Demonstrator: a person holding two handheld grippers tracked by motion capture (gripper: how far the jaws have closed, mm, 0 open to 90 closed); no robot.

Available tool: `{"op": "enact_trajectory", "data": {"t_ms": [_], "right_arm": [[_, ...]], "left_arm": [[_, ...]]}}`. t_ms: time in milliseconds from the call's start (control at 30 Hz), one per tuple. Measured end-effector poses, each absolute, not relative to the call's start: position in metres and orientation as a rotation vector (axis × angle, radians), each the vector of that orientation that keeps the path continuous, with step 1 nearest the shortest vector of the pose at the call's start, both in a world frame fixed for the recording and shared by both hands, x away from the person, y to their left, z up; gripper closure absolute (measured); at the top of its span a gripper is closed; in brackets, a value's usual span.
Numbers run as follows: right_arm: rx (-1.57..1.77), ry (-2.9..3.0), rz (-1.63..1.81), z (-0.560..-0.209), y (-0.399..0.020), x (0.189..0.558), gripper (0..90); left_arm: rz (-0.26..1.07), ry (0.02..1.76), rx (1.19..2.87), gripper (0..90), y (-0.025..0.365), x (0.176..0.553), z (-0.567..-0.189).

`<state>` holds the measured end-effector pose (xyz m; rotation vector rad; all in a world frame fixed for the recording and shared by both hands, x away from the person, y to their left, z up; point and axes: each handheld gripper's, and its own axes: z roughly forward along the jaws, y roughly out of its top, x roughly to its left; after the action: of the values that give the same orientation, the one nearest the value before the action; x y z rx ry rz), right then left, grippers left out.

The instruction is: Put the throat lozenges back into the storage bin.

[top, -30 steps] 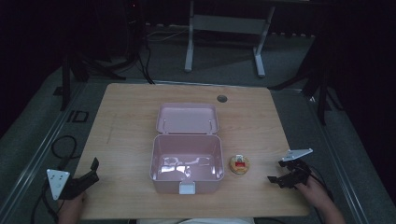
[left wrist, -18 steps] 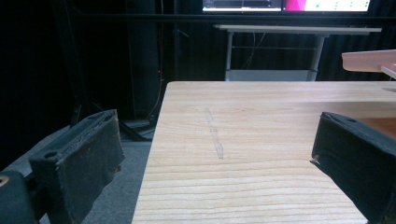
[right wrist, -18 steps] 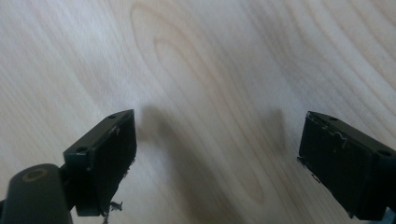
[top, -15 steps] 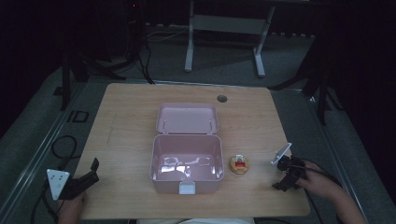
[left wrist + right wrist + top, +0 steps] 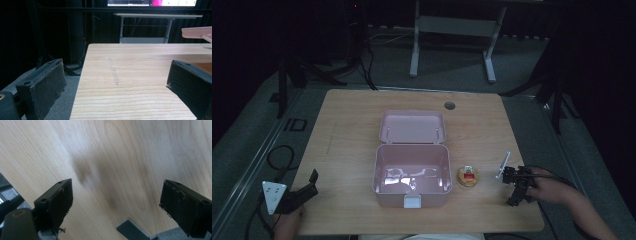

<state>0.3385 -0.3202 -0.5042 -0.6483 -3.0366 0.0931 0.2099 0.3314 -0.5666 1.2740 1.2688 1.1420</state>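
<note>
High view: open pink plastic box (image 5: 412, 167) mid wooden worktop (image 5: 347, 130); small round yellow object (image 5: 468, 176) just right of it, label unreadable. My right tongs (image 5: 515, 186) and left tongs (image 5: 307, 186): both wide, empty.

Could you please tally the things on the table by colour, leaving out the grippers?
Pink: 1, the open box with its lid laid back.
Yellowish-brown with a red centre: 1, the small round thing to the right of the box.
Total: 2.
</note>
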Motion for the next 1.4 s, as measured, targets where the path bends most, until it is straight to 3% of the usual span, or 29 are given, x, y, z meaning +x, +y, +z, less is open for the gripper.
{"op": "enact_trajectory", "data": {"t_ms": [233, 1400], "right_arm": [[-0.631, -3.028, 0.091, -0.501, -0.314, 0.341, 13.9], [-0.419, -3.117, 0.063, -0.472, -0.239, 0.368, 11.4]], "left_arm": [[1.140, 1.264, 1.277, 2.3, 0.331, 0.210, -0.567], [1.127, 1.252, 1.281, 2.4, 0.332, 0.210, -0.567]]}}
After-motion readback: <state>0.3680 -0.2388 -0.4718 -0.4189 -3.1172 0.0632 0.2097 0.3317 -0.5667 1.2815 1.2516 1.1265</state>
